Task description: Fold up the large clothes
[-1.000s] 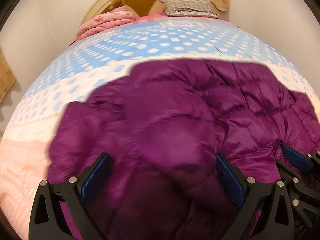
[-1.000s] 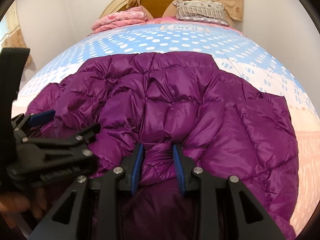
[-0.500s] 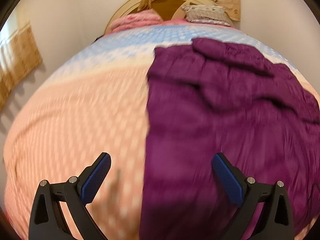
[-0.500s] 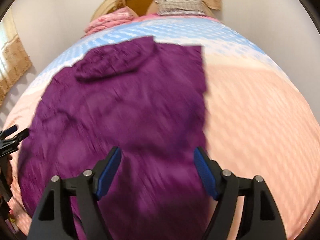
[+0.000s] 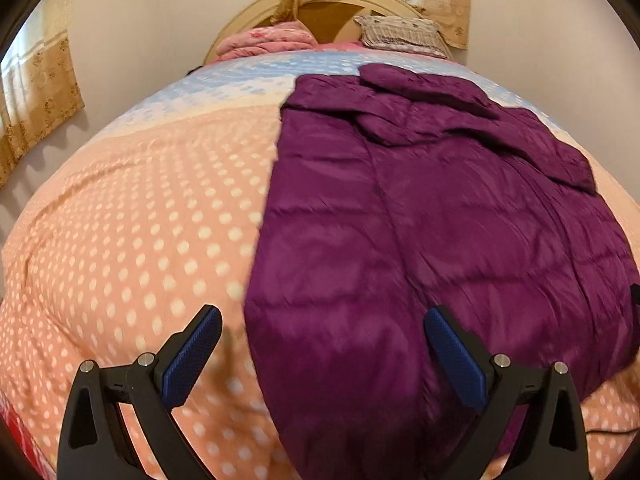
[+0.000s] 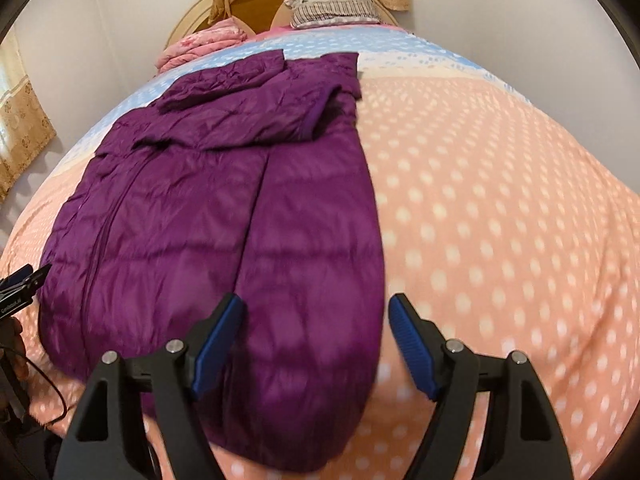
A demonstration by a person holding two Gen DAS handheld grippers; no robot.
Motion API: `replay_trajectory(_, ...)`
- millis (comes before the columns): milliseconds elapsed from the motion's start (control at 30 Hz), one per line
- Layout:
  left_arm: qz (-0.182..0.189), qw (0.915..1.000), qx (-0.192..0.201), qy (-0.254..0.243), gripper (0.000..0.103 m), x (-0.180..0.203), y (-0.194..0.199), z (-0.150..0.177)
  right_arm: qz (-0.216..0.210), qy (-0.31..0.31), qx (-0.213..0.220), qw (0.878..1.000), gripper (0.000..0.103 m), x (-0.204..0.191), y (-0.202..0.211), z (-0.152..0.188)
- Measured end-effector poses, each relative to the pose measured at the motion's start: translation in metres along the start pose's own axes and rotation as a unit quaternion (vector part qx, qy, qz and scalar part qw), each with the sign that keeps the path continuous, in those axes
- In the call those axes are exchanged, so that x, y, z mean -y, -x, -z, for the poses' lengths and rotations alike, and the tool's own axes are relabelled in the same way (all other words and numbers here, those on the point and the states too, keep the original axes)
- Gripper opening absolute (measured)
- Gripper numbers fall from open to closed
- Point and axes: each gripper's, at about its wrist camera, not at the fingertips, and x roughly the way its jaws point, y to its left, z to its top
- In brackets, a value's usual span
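Observation:
A large purple quilted down coat (image 5: 420, 220) lies spread lengthwise on the bed, its sleeves folded across the far end; it also shows in the right wrist view (image 6: 224, 216). My left gripper (image 5: 320, 356) is open and empty, raised over the coat's near left edge. My right gripper (image 6: 316, 344) is open and empty, raised over the coat's near right edge. The tip of the left gripper shows at the left edge of the right wrist view (image 6: 20, 280).
The bed cover (image 5: 140, 240) is peach with white dots, turning blue toward the headboard (image 6: 256, 4). A folded pink blanket (image 5: 268, 38) and a striped pillow (image 5: 400, 32) lie at the bed's head. Curtains (image 5: 36, 92) hang on the left wall.
The right gripper let go of the coat and opened. Both grippers drew back from the bunched coat toward the foot of the bed; the coat now lies spread out.

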Motion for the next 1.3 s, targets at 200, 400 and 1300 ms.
replay_trajectory(200,0.008,0.9998,-0.008,-0.014,0.102,0.010,0.012,0.023,-0.011,0.006,-0.024,1.000,0.069,-0.001,0.008,0.023)
replay_trajectory(400,0.044,0.9980,-0.017,-0.042,0.062,0.020,0.014,0.029,-0.045,-0.013,-0.050,0.998,0.040,0.003,-0.001,0.033)
replay_trajectory(1300,0.072,0.9709,0.216,-0.075,0.005,-0.018,0.132,-0.083,-0.137,0.017,0.231,0.963,0.007,-0.035,0.162,-0.069)
